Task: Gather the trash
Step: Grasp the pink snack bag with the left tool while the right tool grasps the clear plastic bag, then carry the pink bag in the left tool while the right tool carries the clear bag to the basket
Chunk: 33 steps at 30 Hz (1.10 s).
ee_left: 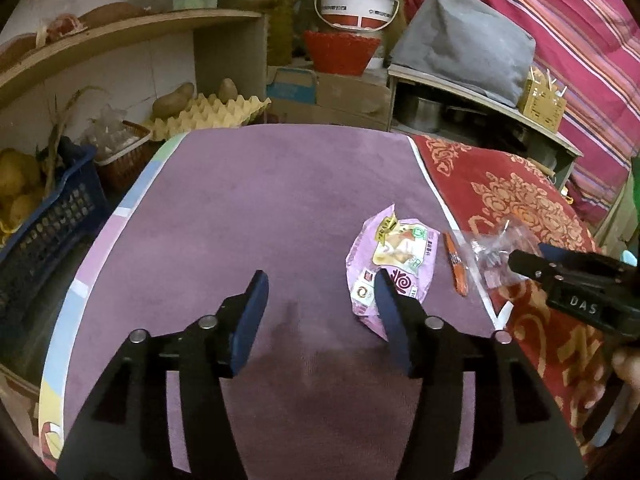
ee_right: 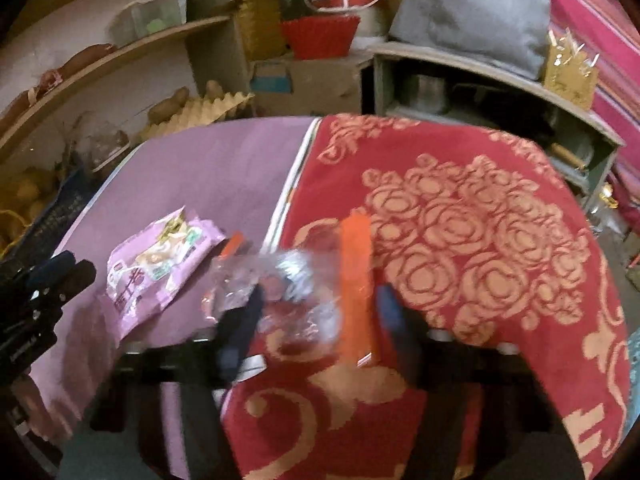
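Observation:
A pink snack wrapper [ee_left: 394, 264] lies on the purple cloth [ee_left: 260, 200], just ahead of my left gripper's right finger. My left gripper [ee_left: 320, 300] is open and empty above the cloth. An orange strip [ee_left: 456, 264] lies right of the wrapper. A clear crumpled plastic wrapper [ee_left: 496, 252] sits at the edge of the red cloth [ee_left: 520, 200]. My right gripper [ee_right: 320, 312] is open, its fingers on either side of the clear wrapper [ee_right: 288, 288] and an orange piece [ee_right: 354, 280]. The right wrist view is blurred. The pink wrapper [ee_right: 160, 264] shows there at left.
Shelves with potatoes and an egg tray [ee_left: 208, 114] stand behind the table. A blue crate [ee_left: 44, 224] of fruit is at the left. A white bucket [ee_left: 358, 0], red basket [ee_left: 340, 50] and grey bag [ee_left: 464, 40] are at the back. A striped curtain hangs at right.

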Each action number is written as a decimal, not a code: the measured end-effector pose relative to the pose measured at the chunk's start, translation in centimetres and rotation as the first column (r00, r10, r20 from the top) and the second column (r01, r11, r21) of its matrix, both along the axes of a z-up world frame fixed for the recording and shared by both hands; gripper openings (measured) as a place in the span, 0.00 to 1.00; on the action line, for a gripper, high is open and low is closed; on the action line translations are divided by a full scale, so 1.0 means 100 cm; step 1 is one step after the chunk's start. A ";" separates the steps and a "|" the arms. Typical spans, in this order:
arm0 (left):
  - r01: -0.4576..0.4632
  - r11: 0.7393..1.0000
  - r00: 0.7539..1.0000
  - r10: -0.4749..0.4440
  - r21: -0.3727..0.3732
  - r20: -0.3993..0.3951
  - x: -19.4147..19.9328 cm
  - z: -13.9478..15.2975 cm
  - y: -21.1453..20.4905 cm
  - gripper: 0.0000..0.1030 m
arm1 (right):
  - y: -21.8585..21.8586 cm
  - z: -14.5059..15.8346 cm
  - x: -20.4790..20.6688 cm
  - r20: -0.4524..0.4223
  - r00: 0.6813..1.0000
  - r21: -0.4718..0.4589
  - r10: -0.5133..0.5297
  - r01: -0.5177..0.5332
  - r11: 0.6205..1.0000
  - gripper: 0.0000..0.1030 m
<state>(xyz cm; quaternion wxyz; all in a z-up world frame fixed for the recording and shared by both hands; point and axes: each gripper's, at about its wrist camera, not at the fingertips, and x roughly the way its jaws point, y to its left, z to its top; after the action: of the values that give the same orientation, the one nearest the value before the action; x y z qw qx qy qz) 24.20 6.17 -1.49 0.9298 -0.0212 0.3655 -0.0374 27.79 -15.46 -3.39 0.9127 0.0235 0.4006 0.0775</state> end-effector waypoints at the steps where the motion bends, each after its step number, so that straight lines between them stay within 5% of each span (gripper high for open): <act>1: -0.002 1.000 1.000 0.002 0.002 -0.003 0.000 0.000 0.000 0.58 | 0.000 0.000 -0.001 0.003 1.000 -0.002 0.007 -0.007 1.000 0.34; 7: 0.029 1.000 1.000 -0.029 0.009 -0.002 0.000 0.000 -0.014 0.72 | -0.011 0.016 -0.012 0.064 0.998 -0.018 0.004 -0.003 1.000 0.12; 12: 0.069 0.998 0.997 -0.069 -0.004 -0.032 0.007 -0.007 -0.029 0.72 | -0.036 0.031 -0.024 0.101 0.994 -0.049 -0.038 0.043 0.998 0.12; 18: 0.120 0.993 0.987 -0.120 -0.014 -0.106 0.019 -0.024 -0.041 0.39 | -0.070 0.043 -0.037 0.125 0.989 -0.069 -0.084 0.093 0.993 0.12; 33: 0.135 0.990 0.990 -0.136 0.039 0.027 -0.010 0.020 -0.074 0.32 | -0.150 0.071 -0.085 0.196 0.961 -0.039 -0.197 0.209 0.977 0.12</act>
<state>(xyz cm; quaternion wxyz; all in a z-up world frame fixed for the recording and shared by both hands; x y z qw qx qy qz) 23.17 -1.25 0.54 0.9307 0.0215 0.3528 -0.0938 19.29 -30.42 3.71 0.9503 0.0298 0.3087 -0.0265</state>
